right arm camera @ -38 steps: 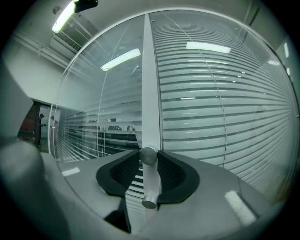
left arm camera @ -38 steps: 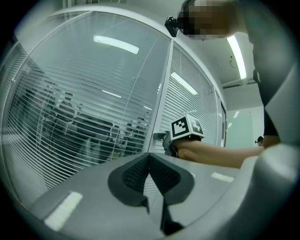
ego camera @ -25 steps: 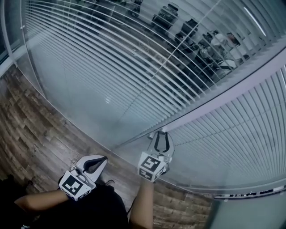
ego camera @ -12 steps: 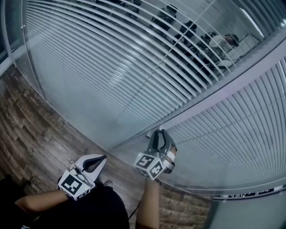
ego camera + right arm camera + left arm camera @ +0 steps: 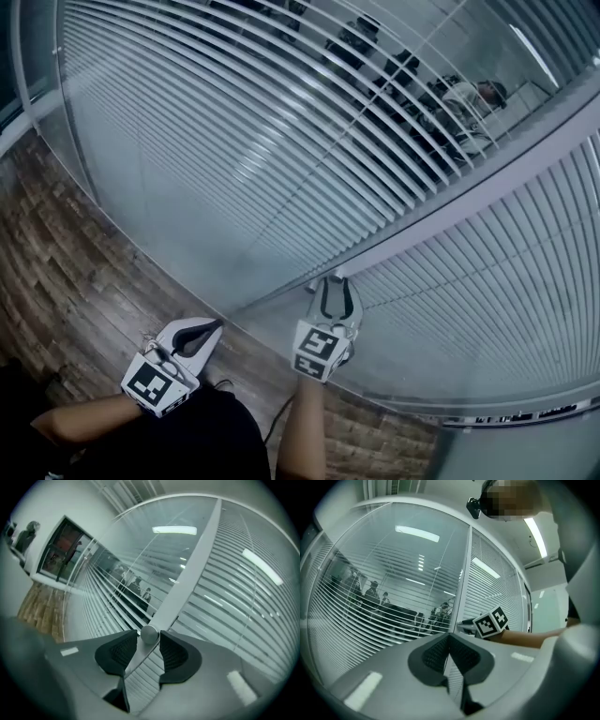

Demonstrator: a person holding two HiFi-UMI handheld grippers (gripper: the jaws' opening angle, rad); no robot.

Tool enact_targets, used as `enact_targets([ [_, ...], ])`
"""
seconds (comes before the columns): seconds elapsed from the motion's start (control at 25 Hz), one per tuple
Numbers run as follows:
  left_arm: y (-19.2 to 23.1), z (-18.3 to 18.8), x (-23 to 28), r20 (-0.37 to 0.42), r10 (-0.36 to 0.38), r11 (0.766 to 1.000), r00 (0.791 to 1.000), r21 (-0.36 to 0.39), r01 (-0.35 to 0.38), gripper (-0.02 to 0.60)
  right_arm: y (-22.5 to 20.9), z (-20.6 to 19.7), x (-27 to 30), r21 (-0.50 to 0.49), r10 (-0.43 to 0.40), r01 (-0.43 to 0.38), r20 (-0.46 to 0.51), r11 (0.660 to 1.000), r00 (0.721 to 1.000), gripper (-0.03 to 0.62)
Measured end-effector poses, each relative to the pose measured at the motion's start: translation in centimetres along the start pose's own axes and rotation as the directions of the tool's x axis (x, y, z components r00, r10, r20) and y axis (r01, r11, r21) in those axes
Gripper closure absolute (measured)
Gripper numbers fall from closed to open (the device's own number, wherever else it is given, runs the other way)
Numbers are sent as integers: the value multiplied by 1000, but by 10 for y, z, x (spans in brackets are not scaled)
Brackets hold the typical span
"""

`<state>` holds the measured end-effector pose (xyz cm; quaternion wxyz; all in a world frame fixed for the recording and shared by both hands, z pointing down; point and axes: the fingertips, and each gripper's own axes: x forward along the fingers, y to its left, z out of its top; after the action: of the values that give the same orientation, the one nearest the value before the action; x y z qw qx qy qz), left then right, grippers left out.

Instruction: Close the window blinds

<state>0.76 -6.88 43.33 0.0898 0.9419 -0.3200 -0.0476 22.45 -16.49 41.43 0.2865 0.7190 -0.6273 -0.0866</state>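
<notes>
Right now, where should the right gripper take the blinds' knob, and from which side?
Take the round knob by its rim, pads on opposite sides, coming straight at its face from the room side; it stands out from the frame post as a short cylinder. The right gripper is lined up so: its jaws have just been opening, knob between the tips.

The wood-plank floor [image 5: 75, 281] runs bare along the foot of the glass wall [image 5: 141, 202], which stands directly on it.

Window blinds [image 5: 234, 141]: white horizontal slats, tilted open at upper left, shut at lower right. Round silver knob [image 5: 149, 634]: on the dividing post [image 5: 450, 204], frame centre.
</notes>
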Motion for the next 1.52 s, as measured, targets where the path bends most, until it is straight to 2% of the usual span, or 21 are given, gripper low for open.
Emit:
enact_targets([
  [0.12,-2,0,-1,-2,0,1000,1000,-1,0,580,-9,1,-2,221,-13,4,37,975,999,434],
  [0.24,2,-1,-2,-20,18,1000,1000,-24,-18,580,-13,1,-5,317,-57,33,64,948,996,431],
  [0.4,2,-6,-3,-38,15,999,999,-31,-16,580,-11,3,-2,471,-75,21,96,882,992,436],
  [0.64,5,-7,2,-40,8,1000,999,-22,-9,580,-14,7,3,551,-105,36,94,834,990,459],
  [0.76,6,-9,2,-46,6,1000,999,-23,-7,581,-14,6,4,564,-117,50,84,824,990,464],
  [0.84,7,-10,2,-56,7,1000,998,-22,-8,580,-15,6,3,524,-122,64,77,849,990,465],
  [0.88,7,-10,2,-56,7,1000,998,-19,-8,580,-15,6,3,471,-125,77,71,879,990,467],
  [0.96,7,-8,3,-51,5,1000,999,-19,-6,580,-13,7,3,307,-129,106,56,946,990,467],
  [1.0,8,-8,4,-52,3,1000,999,-23,-5,580,-11,8,3,231,-128,113,49,966,991,467],
  [1.08,9,-7,5,-56,2,1000,998,-27,-4,580,-10,11,3,135,-122,116,44,984,992,467],
  [1.28,10,-13,5,-61,-2,999,998,-36,0,580,-4,6,3,-81,-133,135,24,988,991,467],
  [1.4,10,-18,2,-61,-9,999,998,-42,6,580,3,3,1,-222,-134,133,14,966,991,467],
  [1.52,8,-18,6,-59,-15,999,998,-40,13,580,4,2,3,-323,-132,129,12,938,991,467],
])
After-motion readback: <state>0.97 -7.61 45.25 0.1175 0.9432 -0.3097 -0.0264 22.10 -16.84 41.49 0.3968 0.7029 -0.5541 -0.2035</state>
